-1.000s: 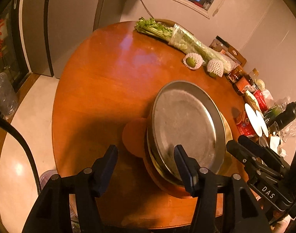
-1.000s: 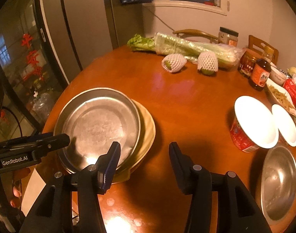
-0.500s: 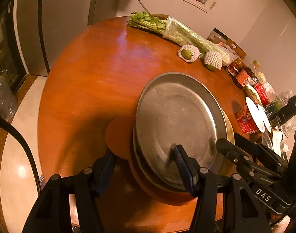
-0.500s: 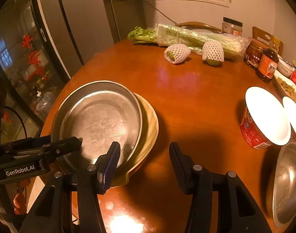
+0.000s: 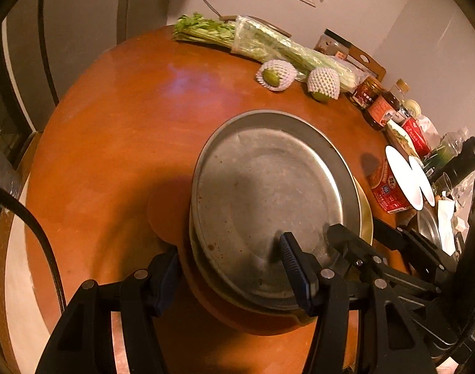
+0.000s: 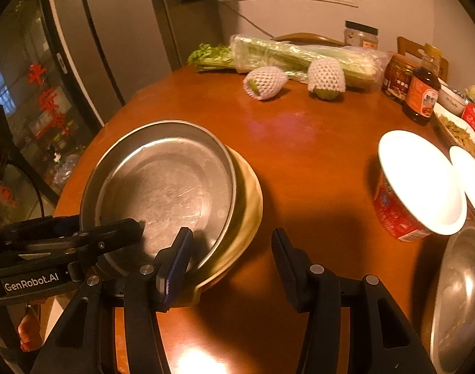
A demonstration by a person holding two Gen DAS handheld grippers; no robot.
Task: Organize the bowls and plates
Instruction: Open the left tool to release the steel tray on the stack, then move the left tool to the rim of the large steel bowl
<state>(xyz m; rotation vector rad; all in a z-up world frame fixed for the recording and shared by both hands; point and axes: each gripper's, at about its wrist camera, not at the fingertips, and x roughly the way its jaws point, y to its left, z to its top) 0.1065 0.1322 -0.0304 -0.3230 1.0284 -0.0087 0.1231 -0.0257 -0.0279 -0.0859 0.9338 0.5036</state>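
A large steel plate (image 5: 268,184) (image 6: 165,184) tops a stack that holds a yellow plate (image 6: 247,205) (image 5: 363,215) and an orange plate (image 5: 231,308), near the table's front edge. My left gripper (image 5: 228,268) is open and straddles the near rim of the stack, one finger over the steel plate and one outside. It also shows in the right wrist view (image 6: 119,233). My right gripper (image 6: 231,265) is open, its left finger over the steel plate's rim and its right finger over bare table. It shows in the left wrist view (image 5: 356,243).
A steel bowl (image 6: 462,299) sits at the front right. An instant noodle cup (image 6: 415,187), a white dish (image 6: 471,180), sauce bottles (image 6: 423,95), wrapped celery (image 6: 299,57) and two netted fruits (image 6: 264,82) ring the round wooden table (image 6: 299,143). A fridge (image 6: 112,31) stands to the left.
Both grippers have moved forward toward the stack. The left gripper's fingers now straddle its near rim, and the right gripper's left finger has reached over the steel plate's edge.
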